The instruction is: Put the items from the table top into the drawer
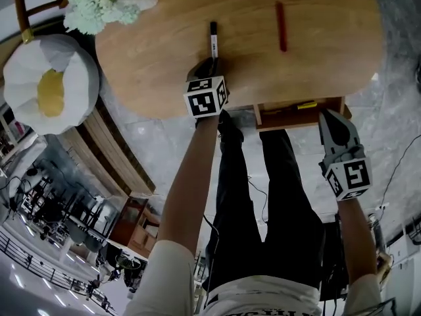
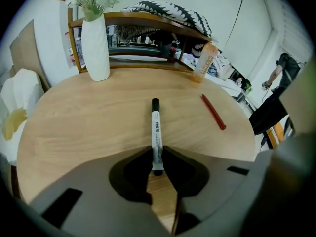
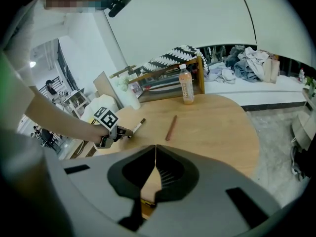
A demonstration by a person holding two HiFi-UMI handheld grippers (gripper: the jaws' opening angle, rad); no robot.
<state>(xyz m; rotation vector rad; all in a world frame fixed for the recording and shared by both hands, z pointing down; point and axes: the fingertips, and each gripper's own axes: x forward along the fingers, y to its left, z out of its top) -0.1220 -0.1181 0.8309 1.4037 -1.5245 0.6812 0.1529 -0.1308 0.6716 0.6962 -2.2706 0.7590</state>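
Note:
A black-and-white marker (image 1: 212,39) lies on the oval wooden table (image 1: 164,64), with a red pen (image 1: 281,26) to its right. My left gripper (image 1: 212,63) is at the table's near edge, its jaws closed on the marker's near end (image 2: 157,154); the rest of the marker (image 2: 156,127) rests flat on the wood. The red pen (image 2: 213,111) lies loose farther right. My right gripper (image 1: 331,114) hangs below the table edge beside the open drawer (image 1: 289,115), its jaws (image 3: 156,149) shut with nothing between them. A small yellow item (image 1: 306,105) lies in the drawer.
A white vase of flowers (image 2: 95,43) stands at the table's far left and an orange bottle (image 2: 204,63) at the far side. A white cushioned seat (image 1: 49,84) is left of the table. A wooden shelf (image 2: 143,21) runs behind it.

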